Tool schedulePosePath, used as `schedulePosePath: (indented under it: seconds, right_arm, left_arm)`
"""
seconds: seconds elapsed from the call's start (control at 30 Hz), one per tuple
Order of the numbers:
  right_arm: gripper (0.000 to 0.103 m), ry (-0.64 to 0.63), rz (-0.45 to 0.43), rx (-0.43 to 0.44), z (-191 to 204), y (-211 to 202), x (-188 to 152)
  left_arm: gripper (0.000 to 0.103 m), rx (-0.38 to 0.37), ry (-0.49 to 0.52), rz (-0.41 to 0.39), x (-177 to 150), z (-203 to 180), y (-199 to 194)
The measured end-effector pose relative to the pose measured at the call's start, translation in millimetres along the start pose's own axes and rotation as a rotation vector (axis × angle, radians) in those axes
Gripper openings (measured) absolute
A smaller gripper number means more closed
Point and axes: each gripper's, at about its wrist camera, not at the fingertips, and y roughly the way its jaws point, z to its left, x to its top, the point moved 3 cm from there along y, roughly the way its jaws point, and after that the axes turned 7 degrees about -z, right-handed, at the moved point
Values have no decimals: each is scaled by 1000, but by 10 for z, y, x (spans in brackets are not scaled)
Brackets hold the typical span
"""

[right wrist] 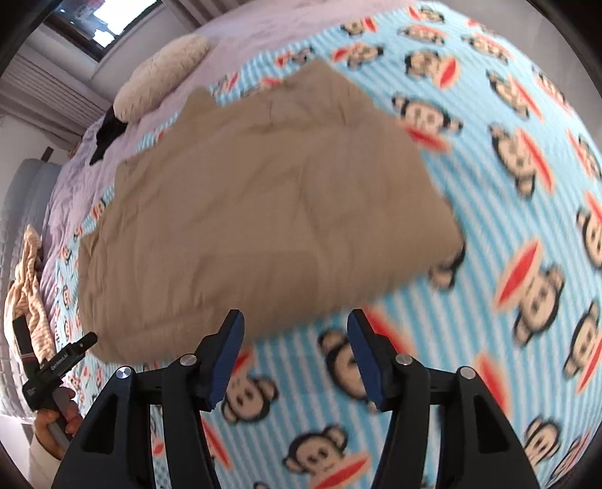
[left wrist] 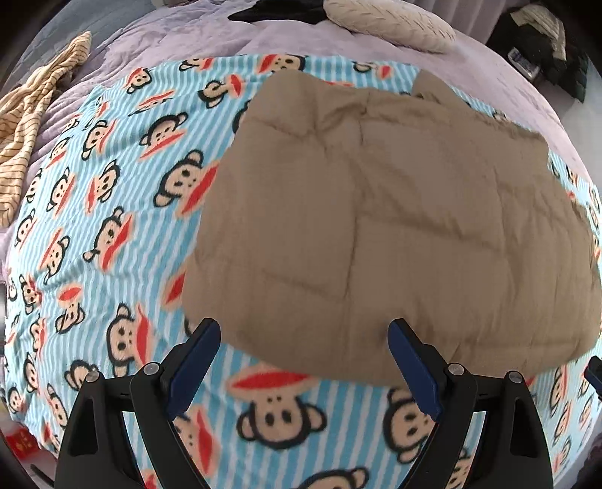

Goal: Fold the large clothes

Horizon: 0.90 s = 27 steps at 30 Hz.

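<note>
The tan quilted garment (left wrist: 376, 225) lies flat on the monkey-print fleece blanket (left wrist: 113, 225) that covers the bed, as a compact, roughly rectangular bundle with doubled, rounded edges. A small flap, possibly a collar or sleeve end, projects at its far edge. Judgement: the main folds appear done, since no sleeve or loose panel trails out to the sides. Whether a further halving is intended cannot be told.

Left gripper (left wrist: 304, 361): jaws spread wide, nothing between them, poised above the near edge of the garment, apparently without contact. Right gripper (right wrist: 295, 353): jaws parted, nothing between them; it hangs over the blanket just beside the garment's near right corner. Neither grasps the cloth. In the right wrist view the person's left hand (right wrist: 56, 421) shows at the lower left, holding its tool.

Outstanding, as far as visible: a striped yellow cloth (left wrist: 34, 113) lies crumpled on the lilac bedcover (left wrist: 150, 41) at the far left, well apart from the tan bundle, and looks unfolded. A cream cushion (left wrist: 391, 22) and a dark item (left wrist: 278, 11) sit at the far side; the dark item's nature is unclear.

Assessment: this garment is at or near completion; motion blur limits finer checking of the edges.
</note>
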Motion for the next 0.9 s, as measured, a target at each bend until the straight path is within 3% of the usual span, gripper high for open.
schedulePosePath:
  seconds: [0.27, 0.37, 0.4, 0.43, 0.67, 0.8, 0.9]
  right_arm:
    - [69, 15, 59, 15, 151, 129, -326]
    - [80, 15, 63, 27, 216, 147, -359]
    - [80, 11, 65, 36, 246, 152, -358]
    - [80, 6, 69, 38, 279, 158, -356]
    - [80, -22, 99, 54, 440, 295, -285]
    - [82, -10, 108, 80, 460, 359, -235]
    - [102, 8, 99, 110, 386, 338, -204]
  left_arm:
    - [92, -14, 30, 30, -98, 31, 49]
    - [92, -9, 33, 30, -100, 21, 27]
    - [92, -8, 35, 30, -93, 18, 24]
    - [103, -8, 37, 30, -89, 15, 26]
    - [103, -18, 38, 43, -137, 12, 99]
    - [103, -40, -40, 76, -197, 134, 145]
    - [103, -37, -78, 74, -209, 220, 161]
